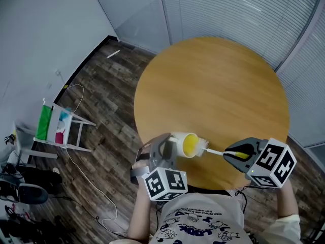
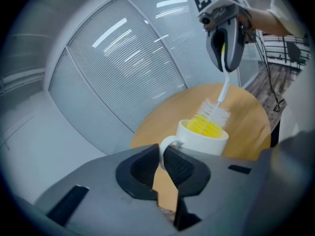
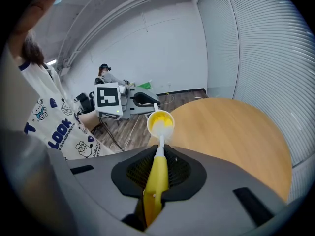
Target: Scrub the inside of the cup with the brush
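A white cup (image 1: 179,145) with a yellow inside is held on its side above the round wooden table (image 1: 213,95), its mouth toward the right. My left gripper (image 1: 163,150) is shut on the cup's handle (image 2: 164,149). My right gripper (image 1: 234,153) is shut on the yellow handle (image 3: 156,178) of a brush. The white and yellow bristles (image 2: 211,116) sit at the cup's mouth (image 3: 160,122), partly inside it. The cup (image 2: 203,136) shows just beyond my left jaws.
The table's near edge (image 1: 203,187) lies right under my hands. On the dark wood floor to the left stand a small white rack (image 1: 61,128) and loose cables (image 1: 86,177). Blinds (image 1: 238,9) cover the wall behind the table. Another person (image 3: 110,76) sits far off.
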